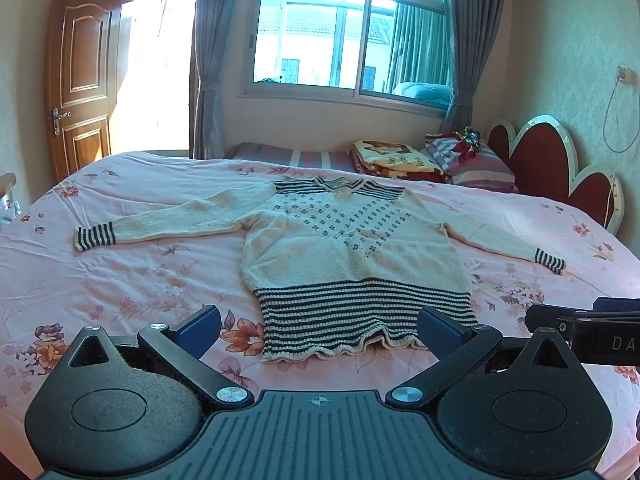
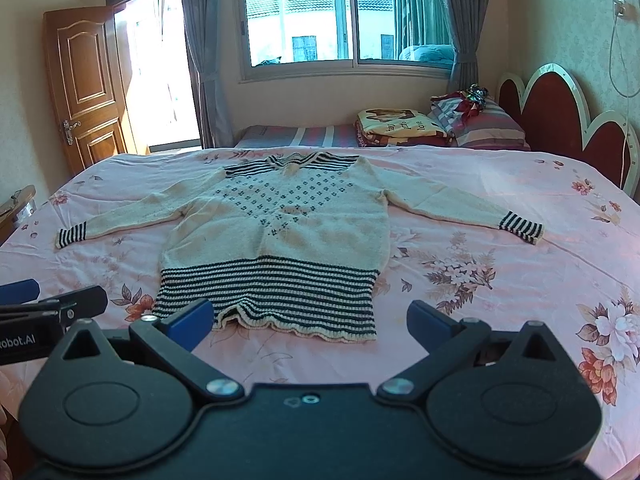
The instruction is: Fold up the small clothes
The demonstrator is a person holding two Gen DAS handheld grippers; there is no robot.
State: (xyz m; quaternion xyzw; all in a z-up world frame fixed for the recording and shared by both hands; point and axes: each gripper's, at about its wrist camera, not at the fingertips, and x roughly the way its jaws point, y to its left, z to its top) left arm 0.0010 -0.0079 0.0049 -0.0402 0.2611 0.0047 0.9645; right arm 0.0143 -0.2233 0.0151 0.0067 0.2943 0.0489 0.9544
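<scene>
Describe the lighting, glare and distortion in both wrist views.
Left wrist view: the doorway is blown out white, the window is bright, and fisheye curves the bed edges; the sweater stays sharp. Right wrist view: the same doorway glare, dark vignetted corners, and the right gripper in shade, open.

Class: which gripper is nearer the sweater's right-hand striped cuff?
Right. The right gripper hovers by the hem's right corner, on the cuff side; the left gripper hovers over the hem's middle, farther away.
</scene>
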